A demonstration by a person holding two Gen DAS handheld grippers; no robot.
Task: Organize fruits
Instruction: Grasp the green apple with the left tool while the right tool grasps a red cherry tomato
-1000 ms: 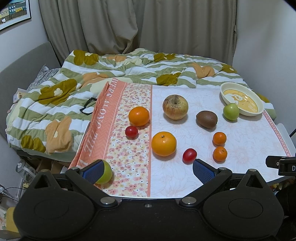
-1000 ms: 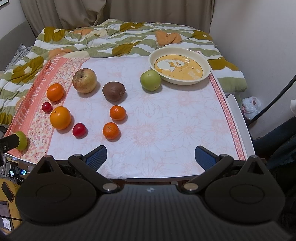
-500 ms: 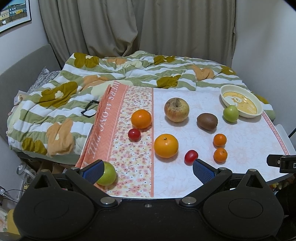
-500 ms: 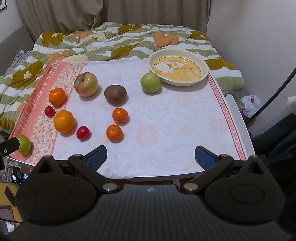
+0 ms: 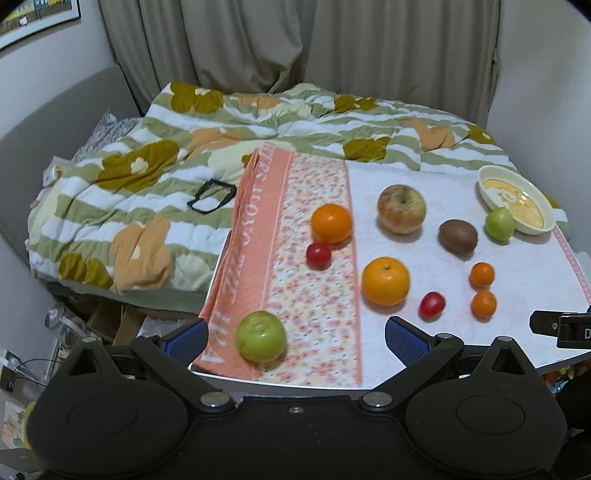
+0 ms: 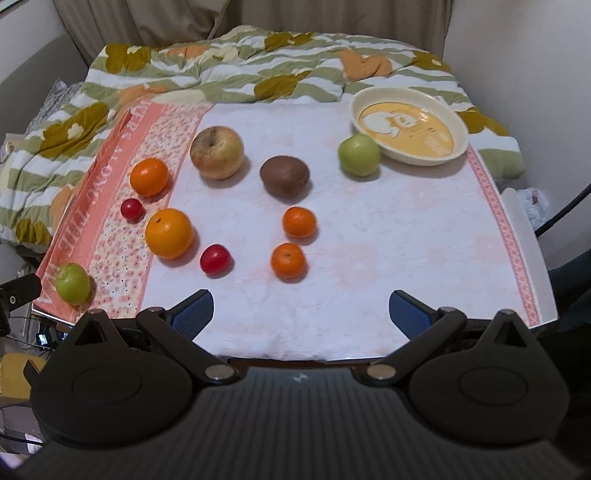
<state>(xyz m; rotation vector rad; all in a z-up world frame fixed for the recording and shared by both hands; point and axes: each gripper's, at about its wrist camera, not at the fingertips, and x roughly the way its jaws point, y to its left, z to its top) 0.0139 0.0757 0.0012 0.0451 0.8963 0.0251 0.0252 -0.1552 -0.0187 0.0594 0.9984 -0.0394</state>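
Both views pulled back | left hand-held gripper [image 5: 293, 338] spread | right hand-held gripper [image 6: 301, 308] spread

- Grey-beige curtains [image 5: 306, 40] hang behind the bed [image 5: 147, 173]
- Framed picture [image 5: 33, 18] on the pale left wall
- Green-striped floral quilt [image 6: 229, 74] covers the bed

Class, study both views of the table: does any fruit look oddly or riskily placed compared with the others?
Yes. One green apple sits alone at the near left corner of the cloth, close to the table edge, away from the other fruit. It could roll off. The bowl is empty; nothing is spilled or damaged.
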